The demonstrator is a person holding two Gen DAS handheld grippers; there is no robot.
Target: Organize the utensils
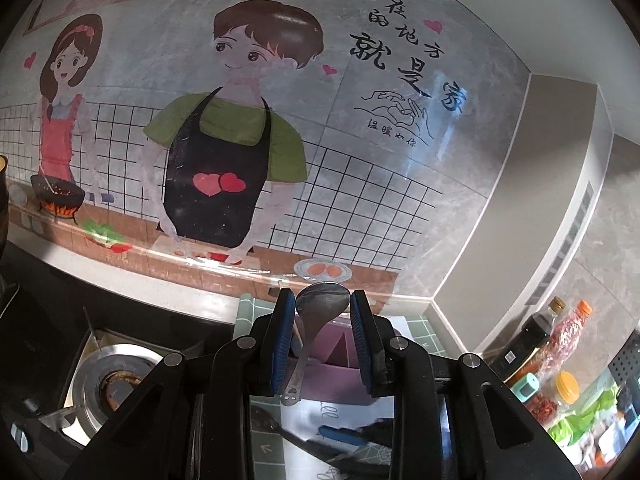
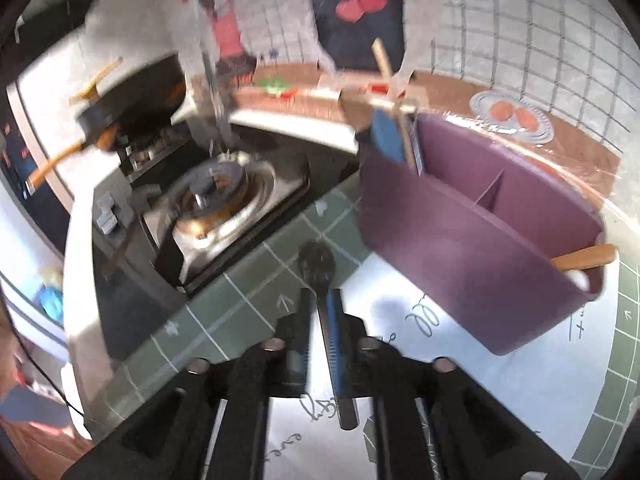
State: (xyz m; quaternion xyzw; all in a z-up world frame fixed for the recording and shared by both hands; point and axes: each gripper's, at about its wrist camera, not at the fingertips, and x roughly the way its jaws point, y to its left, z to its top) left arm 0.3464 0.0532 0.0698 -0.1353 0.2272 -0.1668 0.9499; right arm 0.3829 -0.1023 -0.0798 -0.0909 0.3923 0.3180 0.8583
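My left gripper (image 1: 322, 336) clamps a steel spoon (image 1: 320, 304) above the purple holder (image 2: 480, 240), which already holds utensils, while my right gripper (image 2: 322, 312), jaws nearly closed, straddles the black spoon (image 2: 317, 264) lying at twelve o'clock.

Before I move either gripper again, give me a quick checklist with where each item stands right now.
1. Metal spoon clamped in left gripper: ok.
2. Holder just ahead of left gripper: ok.
3. Black spoon handle between right gripper fingers: ok.
4. Right gripper's grip on black spoon: cannot tell.
5. Free compartment in holder: ok.
6. Right wrist view sharp: not ok, blurred.
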